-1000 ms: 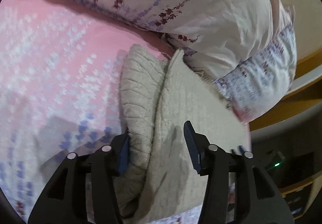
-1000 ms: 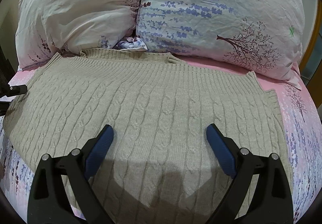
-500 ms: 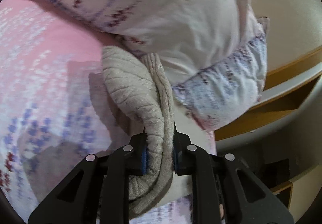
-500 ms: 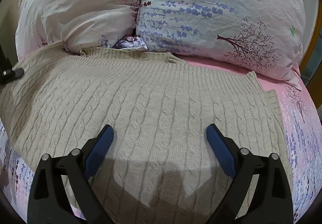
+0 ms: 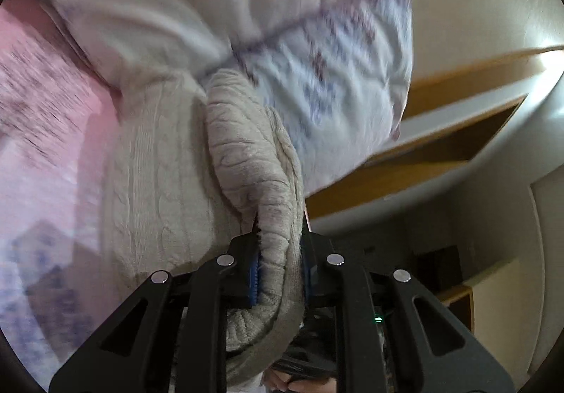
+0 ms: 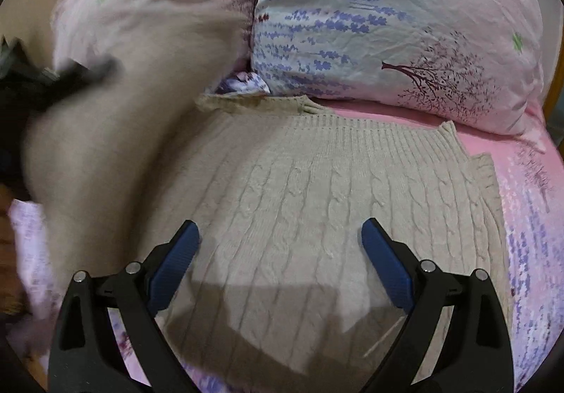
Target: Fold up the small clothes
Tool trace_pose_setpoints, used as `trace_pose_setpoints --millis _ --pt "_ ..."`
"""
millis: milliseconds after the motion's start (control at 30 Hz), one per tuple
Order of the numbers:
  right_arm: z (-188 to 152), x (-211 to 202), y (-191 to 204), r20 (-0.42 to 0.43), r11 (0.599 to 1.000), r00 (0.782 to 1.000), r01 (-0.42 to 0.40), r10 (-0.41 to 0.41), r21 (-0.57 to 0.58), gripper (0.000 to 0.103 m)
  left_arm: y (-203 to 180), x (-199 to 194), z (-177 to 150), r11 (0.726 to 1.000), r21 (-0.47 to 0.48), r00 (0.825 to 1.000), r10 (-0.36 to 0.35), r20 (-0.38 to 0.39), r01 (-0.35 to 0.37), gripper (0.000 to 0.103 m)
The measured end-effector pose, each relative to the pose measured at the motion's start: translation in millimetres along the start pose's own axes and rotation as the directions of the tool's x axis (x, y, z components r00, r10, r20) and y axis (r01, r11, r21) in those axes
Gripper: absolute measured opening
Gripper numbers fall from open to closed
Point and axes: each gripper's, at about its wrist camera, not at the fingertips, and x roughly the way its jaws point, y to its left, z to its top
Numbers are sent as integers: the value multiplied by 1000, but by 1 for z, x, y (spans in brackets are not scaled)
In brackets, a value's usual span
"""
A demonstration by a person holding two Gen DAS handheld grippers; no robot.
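A beige cable-knit sweater (image 6: 317, 202) lies spread on the pink bed. My left gripper (image 5: 280, 269) is shut on the sweater's left edge (image 5: 261, 181) and holds that side lifted; in the right wrist view it shows blurred at the far left (image 6: 70, 75), with the raised cloth hanging below it. My right gripper (image 6: 278, 266) is open and empty, hovering just above the sweater's near middle.
Two floral pillows (image 6: 387, 22) stand at the head of the bed, just behind the sweater; one also shows in the left wrist view (image 5: 246, 22). The pink floral sheet (image 6: 528, 216) lies bare to the right. A wooden bed frame (image 5: 440, 153) runs along the wall.
My left gripper closed on the sweater's left edge and has lifted it up and inward over the sweater. My right gripper has stayed open in place.
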Motion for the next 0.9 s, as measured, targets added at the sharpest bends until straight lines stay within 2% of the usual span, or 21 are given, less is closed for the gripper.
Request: trace_pose_setpoints --millis 67,167,233,267,300,333,400,500,533,600,667,800,833,900 --pt "-2 -9 -13 10 998 999 -51 51 35 93 4 20 -4 1000 -16 999 11 -46 -11 17" --pt "-6 -25 -49 44 968 982 -190 186 162 93 9 36 -6 999 -36 995 14 -96 -18 18" --pt "-5 -28 -67 62 933 964 -266 259 241 93 7 39 -5 999 -43 994 2 -105 -7 30" --pt "-3 -28 -76 70 910 952 -305 297 283 93 4 41 -4 999 -46 993 -31 -117 26 46" --pt "-2 -27 -84 78 870 932 -360 355 336 93 0 41 -2 998 -39 991 -50 -125 45 62" --pt "-1 -26 -87 80 855 924 -377 374 355 93 -5 39 -2 998 -17 989 -59 -133 57 68" --pt "1 -23 -89 82 821 907 -409 412 398 92 -17 31 -3 999 43 993 -12 -121 18 78" --pt "6 -16 -89 65 795 890 -434 451 425 87 -22 4 -2 990 118 996 82 -46 -76 81" --pt "9 -12 -89 54 794 891 -428 452 432 85 -20 -6 -1 986 126 994 110 -16 -107 81" --pt "13 -4 -87 20 803 900 -398 435 444 79 -11 -29 2 973 128 981 189 49 -194 82" --pt "17 2 -85 -3 811 904 -382 427 443 71 0 -42 4 959 122 966 248 74 -255 82" --pt "26 15 -75 -42 828 911 -352 410 437 68 18 -42 8 939 95 944 328 43 -331 82" --pt "27 16 -74 -45 830 913 -348 406 436 64 21 -39 7 935 97 940 341 29 -342 82" --pt "27 18 -73 -50 827 908 -355 416 437 48 24 -30 4 925 113 931 364 3 -362 82"
